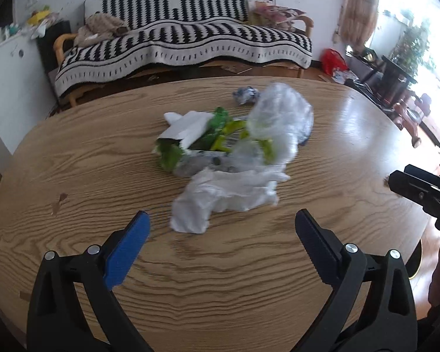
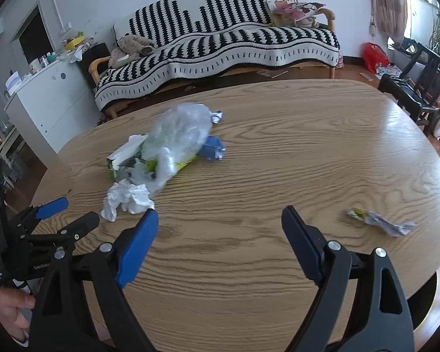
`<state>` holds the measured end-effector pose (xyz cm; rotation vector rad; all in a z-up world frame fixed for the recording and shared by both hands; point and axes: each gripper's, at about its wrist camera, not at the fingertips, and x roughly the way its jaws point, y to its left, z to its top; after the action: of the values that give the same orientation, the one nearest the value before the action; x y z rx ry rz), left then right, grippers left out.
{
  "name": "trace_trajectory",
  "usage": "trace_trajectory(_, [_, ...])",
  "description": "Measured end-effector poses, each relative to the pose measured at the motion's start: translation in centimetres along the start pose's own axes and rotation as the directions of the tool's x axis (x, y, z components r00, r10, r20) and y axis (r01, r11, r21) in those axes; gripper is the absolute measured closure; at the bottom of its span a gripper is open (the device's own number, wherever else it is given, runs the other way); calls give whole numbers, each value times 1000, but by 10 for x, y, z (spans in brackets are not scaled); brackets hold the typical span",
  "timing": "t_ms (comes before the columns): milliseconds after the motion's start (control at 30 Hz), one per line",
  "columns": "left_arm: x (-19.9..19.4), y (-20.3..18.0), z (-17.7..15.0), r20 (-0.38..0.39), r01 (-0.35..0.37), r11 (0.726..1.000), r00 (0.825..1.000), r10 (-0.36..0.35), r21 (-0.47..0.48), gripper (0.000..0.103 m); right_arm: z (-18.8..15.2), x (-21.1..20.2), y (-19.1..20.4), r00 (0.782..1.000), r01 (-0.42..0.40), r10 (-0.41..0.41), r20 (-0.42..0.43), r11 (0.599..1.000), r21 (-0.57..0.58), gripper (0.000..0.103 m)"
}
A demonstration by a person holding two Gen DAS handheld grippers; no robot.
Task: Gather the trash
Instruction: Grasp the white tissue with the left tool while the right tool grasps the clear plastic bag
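Observation:
A heap of trash lies on the oval wooden table (image 1: pixel 73 182): a crumpled white tissue (image 1: pixel 223 198), a torn green and white carton (image 1: pixel 190 138), a clear plastic bag (image 1: pixel 278 117) and a small blue-white wad (image 1: pixel 245 95). My left gripper (image 1: pixel 221 228) hovers open just in front of the tissue, nothing between its fingers. In the right wrist view the same heap sits at the left: tissue (image 2: pixel 129 198), plastic bag (image 2: pixel 179 135), blue scrap (image 2: pixel 212 148). My right gripper (image 2: pixel 218 224) is open over bare wood. A lone crumpled wrapper (image 2: pixel 380 221) lies to its right.
A sofa with a black and white striped blanket (image 2: pixel 220 44) stands behind the table. A white cabinet (image 2: pixel 47 99) is at the left, a red bag (image 2: pixel 374 52) and dark chairs (image 2: pixel 416 85) at the right. A hand (image 2: pixel 8 311) holds the left gripper's body.

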<state>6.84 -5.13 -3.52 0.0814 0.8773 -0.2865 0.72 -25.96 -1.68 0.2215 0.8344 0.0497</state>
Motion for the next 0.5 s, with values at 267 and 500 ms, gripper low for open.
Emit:
trace_trajectory(267, [21,11,-2,-16,-24,999,1000,25,27,7,4,22,4,999,-20,20,-32,1000,13,20])
trace_trajectory(500, [63,10,1,-44,21,1000,999,-21,-15,7,10,35,10,998,-37,38,-43,999,13,20])
